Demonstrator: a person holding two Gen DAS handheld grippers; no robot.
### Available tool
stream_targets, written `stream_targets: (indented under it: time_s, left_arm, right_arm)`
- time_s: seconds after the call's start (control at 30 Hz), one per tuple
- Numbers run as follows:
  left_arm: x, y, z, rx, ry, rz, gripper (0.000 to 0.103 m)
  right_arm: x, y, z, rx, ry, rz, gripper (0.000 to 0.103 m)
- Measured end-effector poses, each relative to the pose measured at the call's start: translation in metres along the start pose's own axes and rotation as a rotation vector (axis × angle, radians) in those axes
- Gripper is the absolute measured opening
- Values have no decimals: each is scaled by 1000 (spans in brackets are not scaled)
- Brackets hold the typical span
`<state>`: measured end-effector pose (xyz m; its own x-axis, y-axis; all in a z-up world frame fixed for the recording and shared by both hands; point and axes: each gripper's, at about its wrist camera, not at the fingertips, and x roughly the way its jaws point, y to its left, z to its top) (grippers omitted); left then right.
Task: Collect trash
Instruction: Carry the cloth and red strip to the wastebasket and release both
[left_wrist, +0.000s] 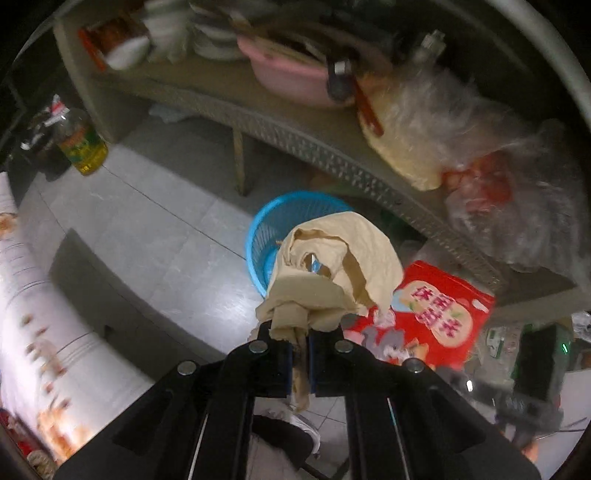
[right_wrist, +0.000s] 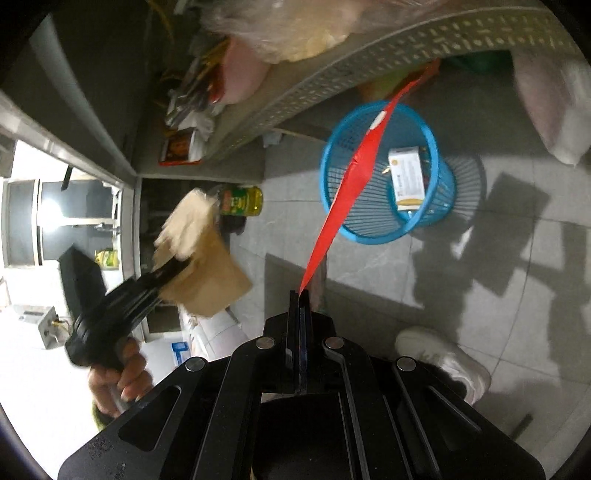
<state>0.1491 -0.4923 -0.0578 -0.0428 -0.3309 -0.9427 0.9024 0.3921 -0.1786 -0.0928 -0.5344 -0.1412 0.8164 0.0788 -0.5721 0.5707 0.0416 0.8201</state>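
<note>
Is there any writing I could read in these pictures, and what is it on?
Red snack package: big Chinese characters, seemingly "休闲" then two more I can't make out for sure.
Oil bottle label: blurred, unreadable.
White box in the blue basket: print too small.
Crumpled brown paper: no text.

Probably home kitchen: dishes, oil bottle.
</note>
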Motion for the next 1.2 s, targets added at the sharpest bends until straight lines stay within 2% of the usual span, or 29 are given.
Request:
stream_targets:
  time_s: [0.17,0.2,0.23,0.3,0.43,0.53,0.77,0.87,1.0,1.1,1.2]
  left_arm:
    - [55,-16,30,-13,7,3,9]
    - [66,-16,37,-17,4,8,19]
    - [76,-16,43,-28,3,20,37]
    - [88,-13,50,-52,0,44,52]
    - [95,-3,58,-118,-2,29,56]
    - [83,4,58,-129,-44,20,56]
    - [26,28,45,-123,-128,-6,56]
    - [-12,46,33,-104,-190,30,56]
    - [-75,88,15,-166,-263,70,56]
    - [-129,114,-5,-183,-324,121,56]
    - [-183,139,-38,-196,-392,168,56]
  right_arm:
    - [4,1,4,15,2,-10,0]
    - [4,-1,5,16,1,-13,0]
    - [4,-2,6,18,2,-13,0]
    - [5,-4,7,19,3,-18,0]
    - [4,-16,12,29,2,-24,0]
    - [7,-23,15,43,5,-32,0]
    - [24,-32,23,45,23,-48,0]
    - [42,-25,35,18,40,-56,0]
    - [72,-7,57,-44,43,-84,0]
    - [96,5,70,-97,43,-128,0]
    - [123,14,82,-153,42,-183,0]
